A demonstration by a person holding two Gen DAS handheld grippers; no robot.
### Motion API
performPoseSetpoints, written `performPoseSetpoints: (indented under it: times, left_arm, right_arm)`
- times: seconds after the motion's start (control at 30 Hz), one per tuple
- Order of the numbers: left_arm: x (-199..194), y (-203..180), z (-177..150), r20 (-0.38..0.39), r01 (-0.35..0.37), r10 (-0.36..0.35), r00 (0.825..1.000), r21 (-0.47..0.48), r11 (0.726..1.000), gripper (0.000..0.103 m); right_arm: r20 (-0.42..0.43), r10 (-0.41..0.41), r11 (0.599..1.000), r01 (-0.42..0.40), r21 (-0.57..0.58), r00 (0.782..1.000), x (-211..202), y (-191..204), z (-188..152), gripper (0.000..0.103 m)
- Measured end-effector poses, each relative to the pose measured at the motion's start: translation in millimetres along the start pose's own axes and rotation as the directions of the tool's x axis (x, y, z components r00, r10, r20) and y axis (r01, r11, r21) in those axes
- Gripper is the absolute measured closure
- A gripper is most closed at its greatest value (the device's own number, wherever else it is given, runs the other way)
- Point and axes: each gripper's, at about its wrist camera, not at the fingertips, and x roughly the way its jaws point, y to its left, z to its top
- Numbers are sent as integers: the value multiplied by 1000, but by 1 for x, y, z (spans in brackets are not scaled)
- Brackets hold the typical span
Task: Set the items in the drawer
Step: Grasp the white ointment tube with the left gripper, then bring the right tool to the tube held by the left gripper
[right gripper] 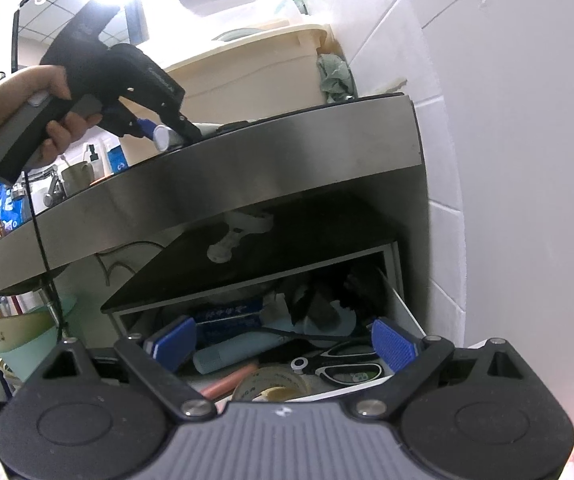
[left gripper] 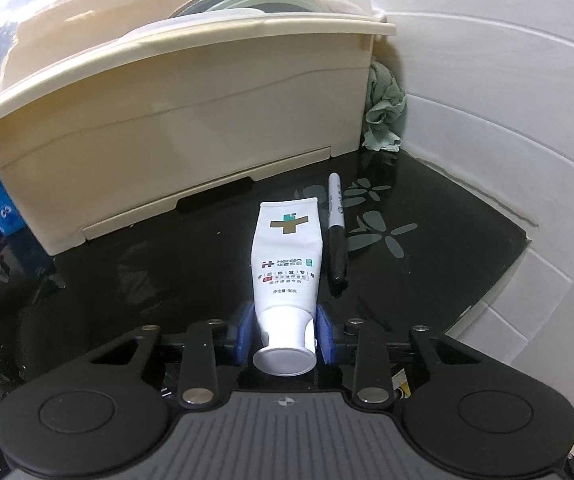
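Observation:
A white cream tube (left gripper: 287, 256) lies on the black countertop (left gripper: 167, 264), cap toward me. My left gripper (left gripper: 285, 330) is shut on the tube's neck, blue pads on both sides. A black marker (left gripper: 337, 228) lies just right of the tube. In the right wrist view the left gripper (right gripper: 159, 132) holds the tube's cap (right gripper: 163, 138) on the counter above. My right gripper (right gripper: 283, 344) is open and empty in front of the open drawer (right gripper: 401, 304), which is full of clutter.
A beige dish box (left gripper: 191, 120) stands behind the tube, with a green cloth (left gripper: 385, 108) at its right against the tiled wall. The drawer holds scissors (right gripper: 343, 368), a tape roll (right gripper: 271, 388), a light blue tube (right gripper: 243, 352) and a blue box.

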Motion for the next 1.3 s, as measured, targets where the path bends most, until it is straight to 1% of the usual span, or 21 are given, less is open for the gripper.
performPoseSetpoints:
  times: [0.17, 0.33, 0.6, 0.7, 0.77, 0.8, 0.83, 0.9, 0.97, 1.03, 1.07, 1.17, 1.27, 1.3]
  left_arm:
    - [-9, 14, -7, 26, -7, 7, 1000, -21, 1000, 71]
    - [-25, 24, -17, 54, -5, 6, 999, -18, 1000, 71]
    - [-45, 45, -40, 44, 27, -25, 999, -41, 999, 71]
    - [-53, 55, -48, 39, 55, -53, 998, -65, 996, 71]
    - [-58, 60, -53, 35, 72, -70, 997, -65, 995, 71]
    - [-60, 61, -56, 36, 77, -75, 997, -63, 995, 71]
    - [-63, 63, -58, 38, 83, -81, 996, -58, 995, 71]
    - [-67, 68, -61, 44, 95, -92, 995, -58, 994, 71]
    - [-69, 72, -65, 48, 107, -104, 993, -61, 992, 71]
    - [-70, 75, -68, 43, 115, -112, 993, -63, 991, 71]
    - [-71, 77, -70, 40, 120, -118, 992, -66, 991, 71]
    - [-74, 80, -74, 43, 131, -128, 991, -67, 989, 71]
    - [-80, 84, -77, 46, 147, -144, 989, -76, 986, 71]
    - [-81, 84, -77, 47, 150, -147, 988, -78, 986, 71]
  right_arm:
    - [-12, -4, 1000, 4, -6, 1000, 2, 1, 0, 8]
    - [-29, -6, 1000, 5, -9, 1000, 5, 1, 0, 8]
    - [-75, 13, 1000, -13, -5, 997, 13, 3, 0, 8]
    - [-103, 46, 998, -41, 43, 994, 16, 1, 4, 8]
    - [-114, 87, 990, -74, 117, 990, 18, -1, 9, 8]
    - [-119, 124, 979, -102, 179, 985, 20, -3, 12, 8]
    - [-121, 163, 962, -130, 241, 979, 23, -4, 16, 9]
    - [-112, 245, 912, -190, 364, 963, 30, -6, 24, 15]
    - [-89, 325, 842, -245, 480, 942, 37, -7, 33, 15]
    - [-44, 405, 756, -307, 578, 913, 47, -5, 45, 20]
    - [-21, 440, 713, -335, 616, 898, 53, -3, 51, 26]
    - [37, 520, 601, -396, 694, 853, 74, 7, 68, 27]
    - [58, 571, 524, -418, 742, 819, 95, 17, 80, 36]
    - [61, 582, 504, -419, 755, 811, 101, 21, 84, 37]
